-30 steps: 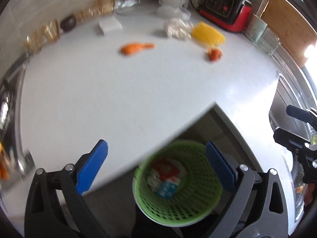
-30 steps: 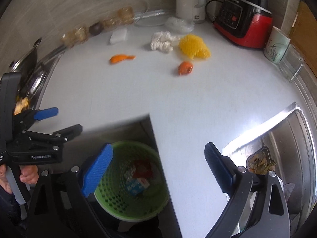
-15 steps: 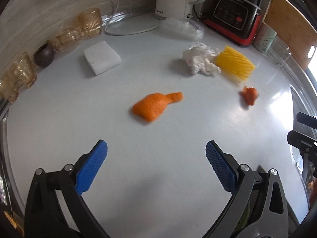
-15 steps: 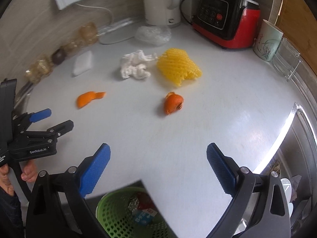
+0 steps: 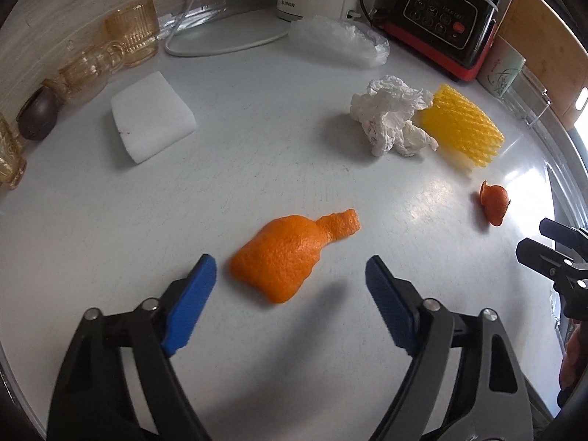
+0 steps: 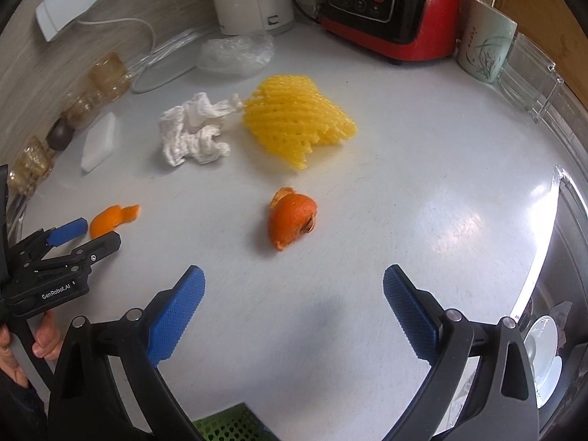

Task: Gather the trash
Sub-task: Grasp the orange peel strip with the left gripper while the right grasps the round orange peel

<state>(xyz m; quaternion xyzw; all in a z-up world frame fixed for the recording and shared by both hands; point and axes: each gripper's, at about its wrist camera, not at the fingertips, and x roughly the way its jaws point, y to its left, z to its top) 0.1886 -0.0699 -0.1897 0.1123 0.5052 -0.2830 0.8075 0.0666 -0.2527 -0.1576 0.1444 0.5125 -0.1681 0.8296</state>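
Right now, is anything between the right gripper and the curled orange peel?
No. In the right wrist view, bare counter separates the open right gripper from the curled orange peel.

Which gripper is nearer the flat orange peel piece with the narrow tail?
Left. The left gripper hovers right over the flat orange peel, jaws just closing, not yet touching. The right gripper is off to the side, aimed at the curled orange peel.

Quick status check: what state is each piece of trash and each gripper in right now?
Left gripper: open, jaws just closing, flat orange peel between them, untouched.
Right gripper: open, empty.
Curled orange peel: on counter, loose.
Tissue: crumpled.
Yellow foam net: crumpled, lying flat.
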